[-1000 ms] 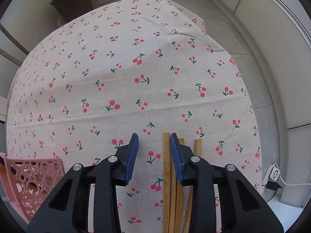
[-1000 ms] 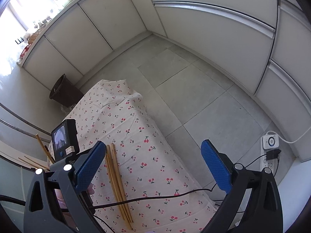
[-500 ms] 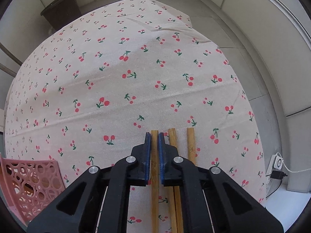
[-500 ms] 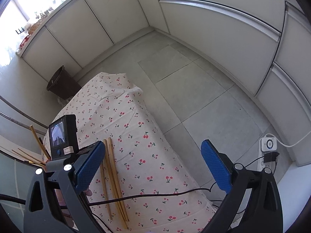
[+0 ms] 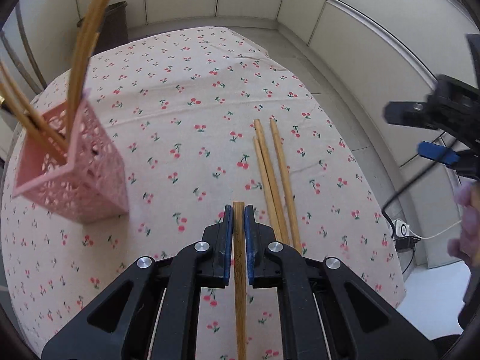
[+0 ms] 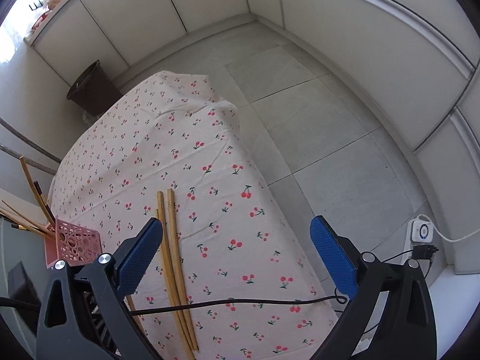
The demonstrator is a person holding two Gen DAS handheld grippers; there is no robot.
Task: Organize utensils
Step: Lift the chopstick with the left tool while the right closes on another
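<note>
My left gripper (image 5: 238,211) is shut on one wooden chopstick (image 5: 240,270) and holds it above the cherry-print tablecloth (image 5: 180,96). Three more chopsticks (image 5: 274,177) lie side by side on the cloth just right of it; they also show in the right wrist view (image 6: 172,249). A pink perforated holder (image 5: 78,177) stands at the left with several chopsticks (image 5: 81,51) upright in it; it also shows in the right wrist view (image 6: 75,244). My right gripper (image 6: 237,258) is open and empty, above the table's right edge.
A dark bin (image 6: 90,88) stands on the floor beyond the table's far end. A white power strip with plug (image 6: 421,234) and cables lies on the floor at the right. A black cable (image 6: 240,301) crosses over the near cloth.
My left gripper closed on one chopstick, lifted it off the cloth and swung so the pink holder came into view. My right gripper stayed open.
</note>
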